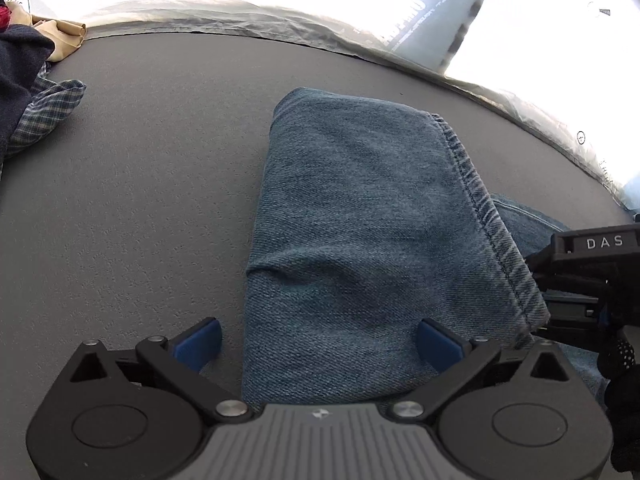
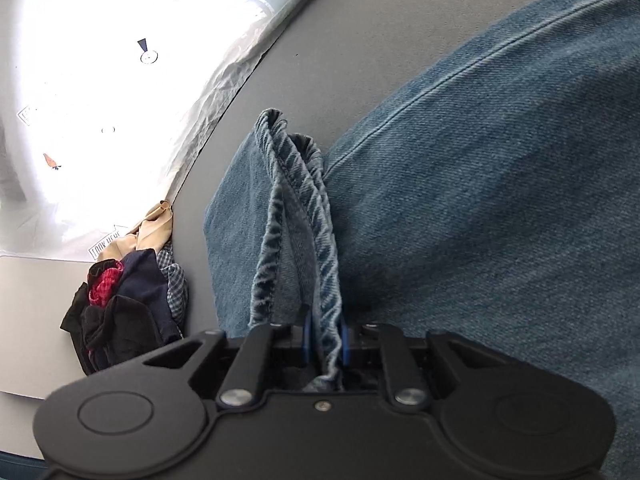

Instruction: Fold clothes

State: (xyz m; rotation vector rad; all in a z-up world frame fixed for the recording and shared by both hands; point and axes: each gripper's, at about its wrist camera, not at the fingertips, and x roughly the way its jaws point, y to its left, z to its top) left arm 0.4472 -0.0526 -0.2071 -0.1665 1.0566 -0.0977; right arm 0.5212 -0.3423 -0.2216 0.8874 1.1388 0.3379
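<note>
Grey matte surface point(image 1: 140, 200) with a crinkled, carrot-printed white plastic sheet point(image 1: 248, 12) beyond its far edge; strong glare there.

Left claw point(image 1: 318, 344): blue pads spread wide at bottom centre of the frame, one on the bare surface, the other over denim; nothing pinched.

Right claw point(image 2: 324, 344): pressed together at bottom centre of its frame, pinching the doubled, frayed hem point(image 2: 304, 216) of the faded blue denim jeans point(image 2: 500, 200).

The jeans lie on the surface; the folded leg panel point(image 1: 360, 220) runs up the middle of the left view, with the main body filling the right of the right view.

Step, as judged: a fold of the jeans leg is under way, hem end gripped. The next move probably calls for carrying the hem across the body and aligning the edges, with the left claw steadying or re-gripping.

No containers visible. A loose pile of mixed garments point(image 2: 132, 292) (black, red, navy, checked, tan) sits at lower left of the right view.
</note>
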